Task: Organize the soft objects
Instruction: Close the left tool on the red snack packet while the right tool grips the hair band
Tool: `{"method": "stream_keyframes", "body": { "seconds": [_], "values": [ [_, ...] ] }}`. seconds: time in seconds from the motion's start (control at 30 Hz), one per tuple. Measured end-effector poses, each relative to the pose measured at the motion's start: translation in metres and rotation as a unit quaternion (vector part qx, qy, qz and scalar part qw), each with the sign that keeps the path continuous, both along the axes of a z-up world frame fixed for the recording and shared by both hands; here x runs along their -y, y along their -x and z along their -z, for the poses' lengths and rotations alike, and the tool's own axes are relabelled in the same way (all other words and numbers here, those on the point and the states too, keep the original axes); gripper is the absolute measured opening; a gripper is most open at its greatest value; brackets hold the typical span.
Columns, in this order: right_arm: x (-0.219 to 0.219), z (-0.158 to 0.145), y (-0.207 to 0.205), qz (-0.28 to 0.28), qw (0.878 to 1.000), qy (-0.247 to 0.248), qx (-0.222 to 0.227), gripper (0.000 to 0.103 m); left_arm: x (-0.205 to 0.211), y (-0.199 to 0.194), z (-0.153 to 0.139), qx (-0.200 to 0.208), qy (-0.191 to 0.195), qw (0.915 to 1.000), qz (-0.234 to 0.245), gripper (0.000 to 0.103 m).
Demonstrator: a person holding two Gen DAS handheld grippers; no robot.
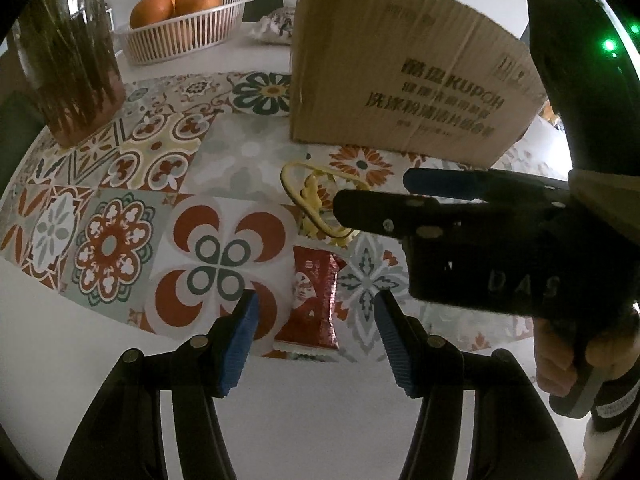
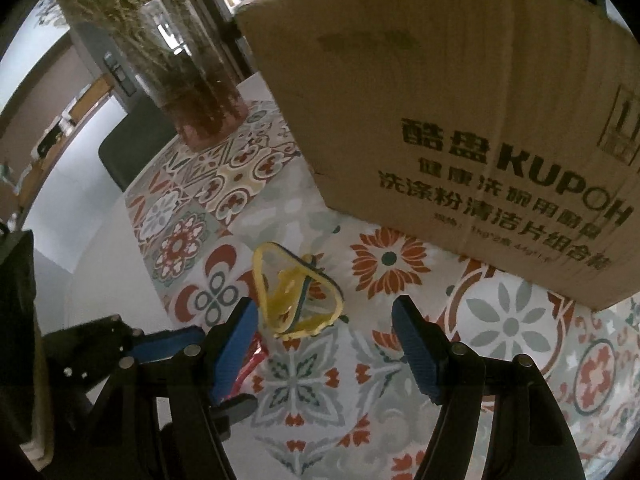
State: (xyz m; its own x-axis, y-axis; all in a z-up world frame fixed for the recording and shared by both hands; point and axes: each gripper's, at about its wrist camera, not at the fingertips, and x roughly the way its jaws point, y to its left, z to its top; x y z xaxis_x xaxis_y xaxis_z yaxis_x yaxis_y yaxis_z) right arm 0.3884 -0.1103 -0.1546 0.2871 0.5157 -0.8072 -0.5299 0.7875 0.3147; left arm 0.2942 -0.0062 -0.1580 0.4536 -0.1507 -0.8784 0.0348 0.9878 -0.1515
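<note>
Patterned tablecloth up front: red snack packet lies near its front edge, yellow bands just behind, box beyond. Left tongs and right tongs both spread, empty. Packet looks light, crinkly, slippery, so pinch mid-body.

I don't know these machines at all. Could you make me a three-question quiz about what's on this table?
1. True or false: the left gripper is clamped on the red packet.
2. What fruit fills the white basket?
3. The yellow band tangle lies: A) inside the cardboard box B) on the patterned mat C) in the vase

Key: 1 false, it is open; 2 oranges; 3 B.
</note>
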Motion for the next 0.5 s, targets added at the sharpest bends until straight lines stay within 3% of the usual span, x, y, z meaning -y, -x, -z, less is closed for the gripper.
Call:
{"method": "stream_keyframes", "body": {
  "seconds": [0.13,0.5],
  "values": [
    [-0.002,0.006,-0.004,0.007,1.0,-0.005,-0.001,0.068,0.0,-0.002,0.004,-0.001,-0.005,1.0,-0.001,0.054],
    [-0.013,0.013,-0.011,0.008,1.0,-0.012,-0.014,0.046,-0.008,-0.007,0.011,0.008,0.008,0.9999,-0.008,0.03]
  ]
}}
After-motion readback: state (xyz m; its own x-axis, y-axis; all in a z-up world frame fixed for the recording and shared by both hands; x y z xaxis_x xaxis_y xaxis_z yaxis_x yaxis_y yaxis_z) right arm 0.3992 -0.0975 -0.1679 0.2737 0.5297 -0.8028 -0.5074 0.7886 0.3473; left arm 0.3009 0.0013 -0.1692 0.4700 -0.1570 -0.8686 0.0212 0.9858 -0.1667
